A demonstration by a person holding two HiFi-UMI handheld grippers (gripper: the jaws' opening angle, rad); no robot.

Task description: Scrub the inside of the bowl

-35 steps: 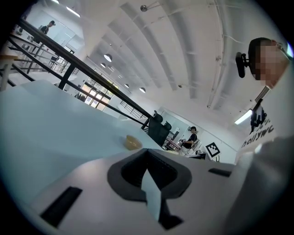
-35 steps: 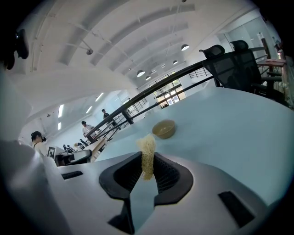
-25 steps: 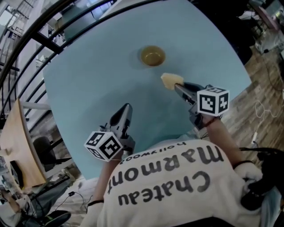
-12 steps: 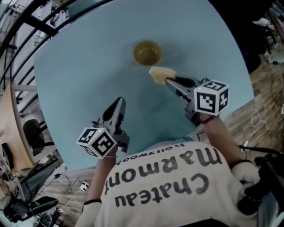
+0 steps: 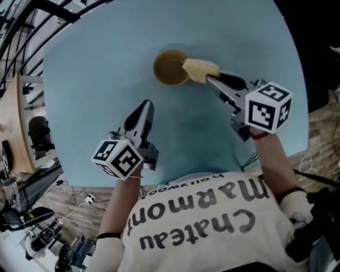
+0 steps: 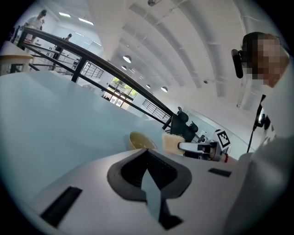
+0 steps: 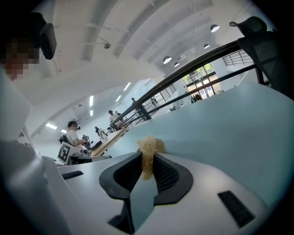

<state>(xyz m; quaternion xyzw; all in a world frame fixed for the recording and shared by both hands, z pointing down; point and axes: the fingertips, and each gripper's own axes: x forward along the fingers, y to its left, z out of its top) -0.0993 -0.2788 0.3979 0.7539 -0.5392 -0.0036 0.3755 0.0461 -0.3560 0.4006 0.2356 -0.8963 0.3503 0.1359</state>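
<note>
On the far half of the pale blue table [image 5: 95, 95] stands the bowl [image 5: 170, 68], alone and upright. From the head view, the right gripper [image 5: 210, 79] reaches in from the right, clenched on a yellow sponge [image 5: 201, 68] that overlaps the bowl's right rim. That view does not show whether sponge and rim touch. The left gripper view looks across the table from the side. There the sponge [image 6: 171, 143] sits just right of the bowl [image 6: 141, 140] at about rim level, outside the hollow, with the right gripper [image 6: 183, 147] stretched out behind it. The right gripper view shows the grip itself: both jaws pinch the sponge [image 7: 148, 153], whose frayed top pokes up between them. The bowl cannot be made out there.

The left gripper [image 5: 145, 104] hangs over bare table nearer the person, well apart from the bowl. Its own view shows the jaws pressed together with nothing between them.

Only the head view gives the table's outline. A curved edge runs along the left with a dark railing [image 5: 32, 13] beyond it. The right edge drops to wooden floor [image 5: 321, 127], and the near edge passes under the person's chest. The bowl stands well in from every edge, with open tabletop on its left, far and near sides. Only its right side is taken up, by the sponge and the right gripper.
</note>
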